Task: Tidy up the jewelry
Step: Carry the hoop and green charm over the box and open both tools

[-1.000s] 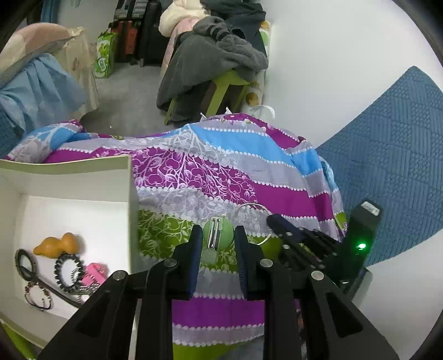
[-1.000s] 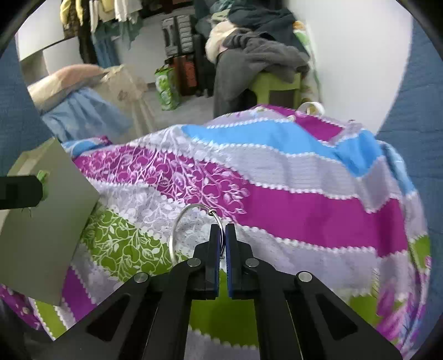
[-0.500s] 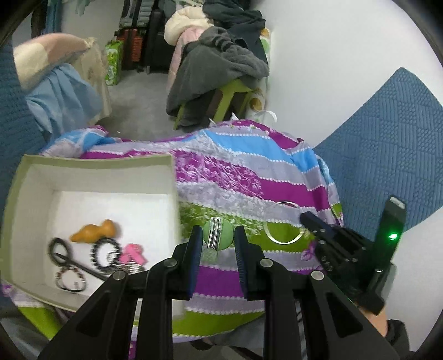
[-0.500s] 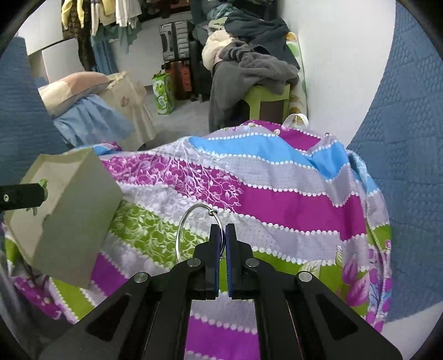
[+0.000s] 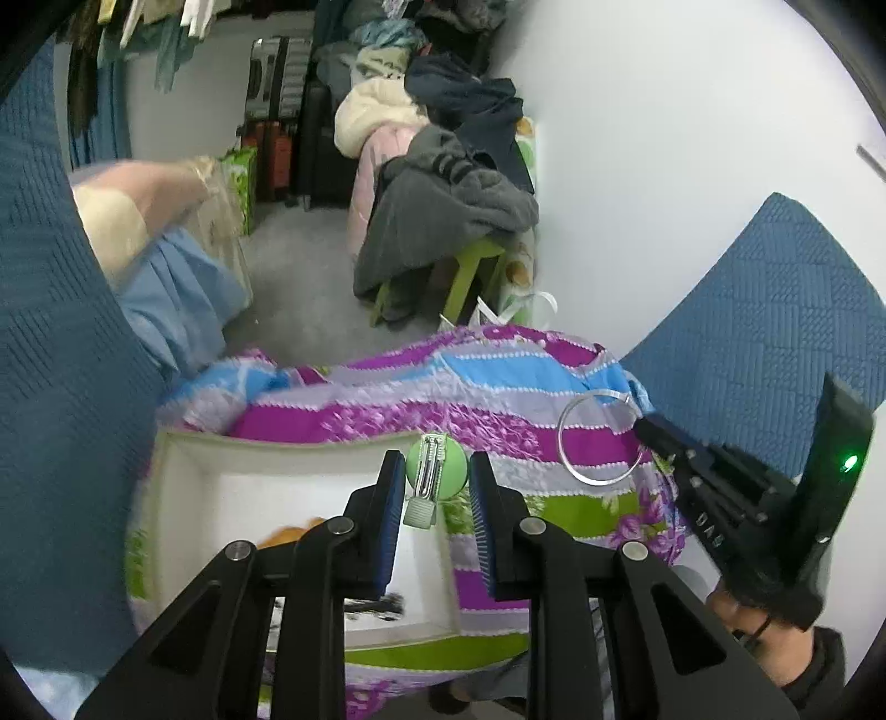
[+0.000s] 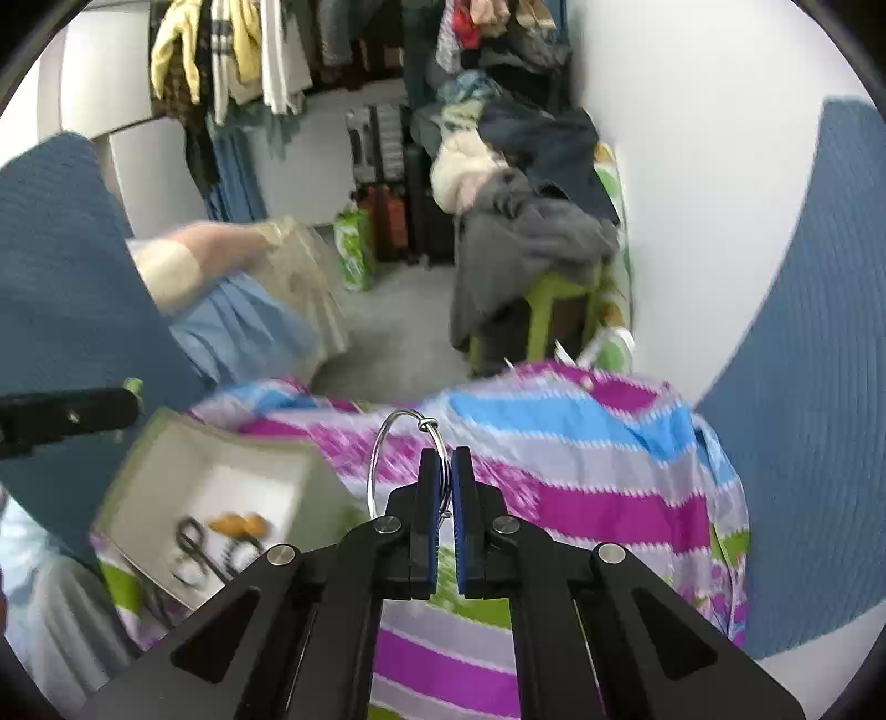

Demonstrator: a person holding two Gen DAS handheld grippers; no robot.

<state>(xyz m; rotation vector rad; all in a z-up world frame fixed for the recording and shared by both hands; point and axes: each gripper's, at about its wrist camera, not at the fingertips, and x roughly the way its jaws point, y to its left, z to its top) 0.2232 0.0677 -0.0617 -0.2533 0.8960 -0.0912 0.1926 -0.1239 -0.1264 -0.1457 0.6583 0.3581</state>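
My left gripper (image 5: 433,476) is shut on a round green hair clip (image 5: 434,469) with a silver clasp, held above the far rim of a pale open box (image 5: 183,476). My right gripper (image 6: 444,471) is shut on a thin silver bangle (image 6: 382,448); it also shows in the left wrist view (image 5: 598,437), to the right of the box. The box (image 6: 166,454) holds an orange piece (image 6: 238,523), dark bands (image 6: 194,545) and other small items. Both grippers hang above a striped purple, blue and green cloth (image 6: 581,498).
Blue quilted fabric (image 5: 50,387) lies left and right (image 6: 819,387) of the cloth. Beyond the cloth stand a green stool piled with grey clothes (image 5: 443,221), suitcases (image 5: 277,111) and hanging garments (image 6: 232,50). A white wall (image 5: 664,166) is at right.
Both grippers have risen and pulled back from the cloth, each keeping its item. The left one has moved left, so the clip now hangs over the box.
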